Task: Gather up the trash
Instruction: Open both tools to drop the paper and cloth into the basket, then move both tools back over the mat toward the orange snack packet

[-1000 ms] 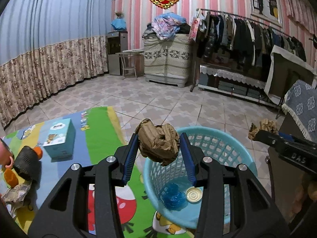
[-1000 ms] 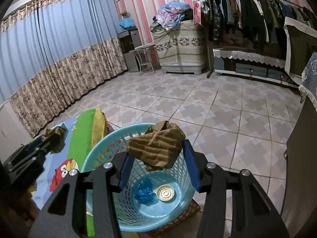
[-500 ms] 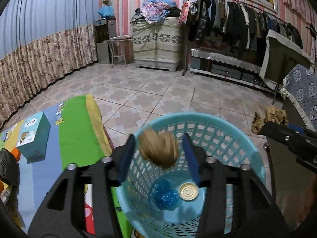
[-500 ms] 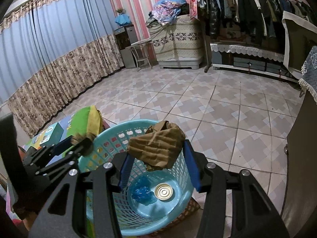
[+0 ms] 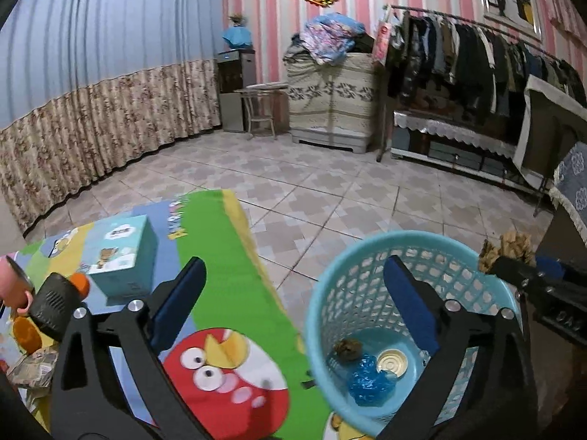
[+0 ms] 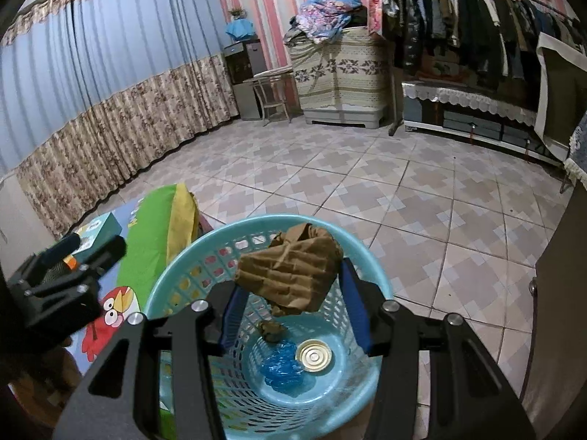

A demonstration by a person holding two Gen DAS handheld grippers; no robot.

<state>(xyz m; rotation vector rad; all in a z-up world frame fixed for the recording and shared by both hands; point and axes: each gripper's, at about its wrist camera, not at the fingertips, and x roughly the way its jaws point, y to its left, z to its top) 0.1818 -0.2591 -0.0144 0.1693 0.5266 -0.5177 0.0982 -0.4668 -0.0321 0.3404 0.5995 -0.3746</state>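
My left gripper (image 5: 293,267) hangs over the cartoon mat (image 5: 234,275), just left of the light blue basket (image 5: 367,245). Its jaws are opening wide with nothing between them. A small brown paper wad (image 5: 346,348) lies on the basket floor beside a blue wrapper (image 5: 370,385) and a round tin lid (image 5: 392,361). My right gripper (image 6: 293,286) is above the basket (image 6: 205,242), shut on a larger piece of crumpled brown paper (image 6: 293,275). Below it lie the wad (image 6: 271,330), the wrapper (image 6: 282,370) and the lid (image 6: 313,355).
On the mat stand a teal box (image 5: 121,253) and a black object with an orange tip (image 5: 55,304), with crumpled paper (image 5: 33,366) at the left edge. Tiled floor (image 6: 403,201) stretches to a clothes rack (image 5: 458,73) and a covered cabinet (image 5: 330,102).
My left gripper opened and let go of its brown paper wad, which now lies in the basket; the gripper has shifted left over the mat. The right gripper still holds its paper.
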